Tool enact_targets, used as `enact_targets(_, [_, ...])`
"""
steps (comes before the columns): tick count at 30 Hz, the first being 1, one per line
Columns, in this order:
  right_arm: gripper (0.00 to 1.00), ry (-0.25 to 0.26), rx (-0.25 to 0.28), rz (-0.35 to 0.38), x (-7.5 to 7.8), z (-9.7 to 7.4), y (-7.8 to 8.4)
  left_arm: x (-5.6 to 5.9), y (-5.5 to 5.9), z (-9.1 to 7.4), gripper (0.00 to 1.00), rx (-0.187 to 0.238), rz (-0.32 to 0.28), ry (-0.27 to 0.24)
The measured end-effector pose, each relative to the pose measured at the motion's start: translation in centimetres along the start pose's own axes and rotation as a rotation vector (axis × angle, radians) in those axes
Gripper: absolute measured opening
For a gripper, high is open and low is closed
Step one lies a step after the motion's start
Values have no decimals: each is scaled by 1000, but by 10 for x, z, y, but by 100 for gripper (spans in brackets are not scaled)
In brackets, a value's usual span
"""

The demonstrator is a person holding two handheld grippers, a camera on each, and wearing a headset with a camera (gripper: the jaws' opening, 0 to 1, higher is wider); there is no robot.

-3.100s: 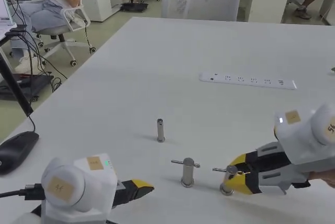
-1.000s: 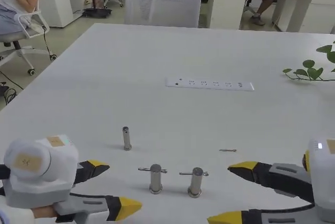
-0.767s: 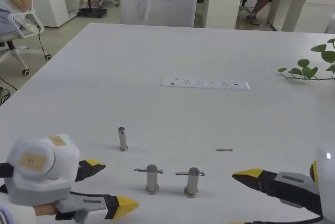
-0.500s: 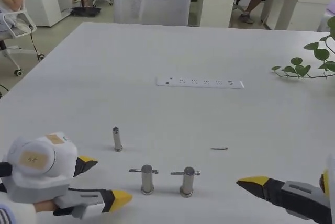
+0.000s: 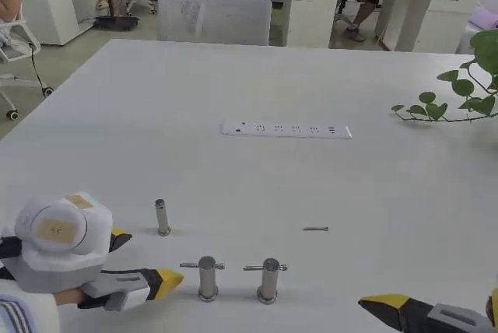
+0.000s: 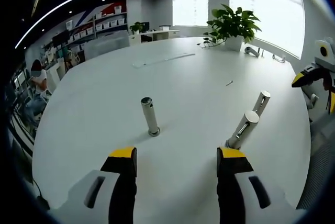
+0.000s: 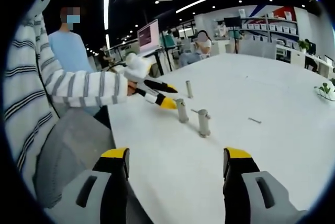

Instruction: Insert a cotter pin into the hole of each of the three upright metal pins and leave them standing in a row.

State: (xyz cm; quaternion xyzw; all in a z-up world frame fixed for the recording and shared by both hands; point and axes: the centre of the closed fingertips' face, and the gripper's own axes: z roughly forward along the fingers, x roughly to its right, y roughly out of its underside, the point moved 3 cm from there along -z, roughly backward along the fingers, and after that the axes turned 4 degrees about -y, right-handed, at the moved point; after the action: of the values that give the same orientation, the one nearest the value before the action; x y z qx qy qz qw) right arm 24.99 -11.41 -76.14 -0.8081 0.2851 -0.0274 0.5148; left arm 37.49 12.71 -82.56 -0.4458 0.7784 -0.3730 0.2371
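Nearest the person, the left hand-held gripper (image 5: 144,257) sat with its jaws spread and nothing between them, just beside the first fitted pin (image 5: 207,277). The right hand-held gripper (image 7: 177,153) was likewise wide open and empty. The first fitted pin and the second fitted pin (image 5: 268,278) stood upright side by side on the worktop (image 5: 373,185), each with a cotter pin through its hole.

Farther back and to the left, out of line with them, the bare pin (image 5: 162,217) stood upright with nothing in its hole. The loose cotter pin (image 5: 315,229) lay flat, well apart from it.

That thin cotter pin would probably skid or flick away under a careless pinch. Pushing it in could tip the bare pin unless it was steadied, and a low sweep might topple the fitted pair.

Beyond lay a power strip (image 5: 285,130) and a plant (image 5: 459,92).
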Motion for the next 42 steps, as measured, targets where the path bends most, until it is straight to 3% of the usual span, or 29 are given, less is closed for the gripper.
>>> enact_targets(4, [75, 8, -7, 12, -1, -3, 3, -5, -7, 5, 57, 15, 0, -22])
enact_targets(15, [82, 41, -10, 42, 0, -6, 12, -6, -24, 16, 53, 24, 15, -25])
enact_targets(25, [83, 32, -23, 29, 1, -6, 12, -10, -25, 26, 45, 14, 36, -39])
enact_targets(28, [85, 46, -23, 28, 4, -7, 12, -13, -26, 28, 43, 12, 16, -48])
enact_targets(30, [87, 50, -25, 29, 5, -7, 12, -12, -24, 30, 42, -12, 31, -46])
enact_targets(42, [90, 69, -27, 43, 6, -11, 15, -14, -30, 33, 27, 7, 35, -79])
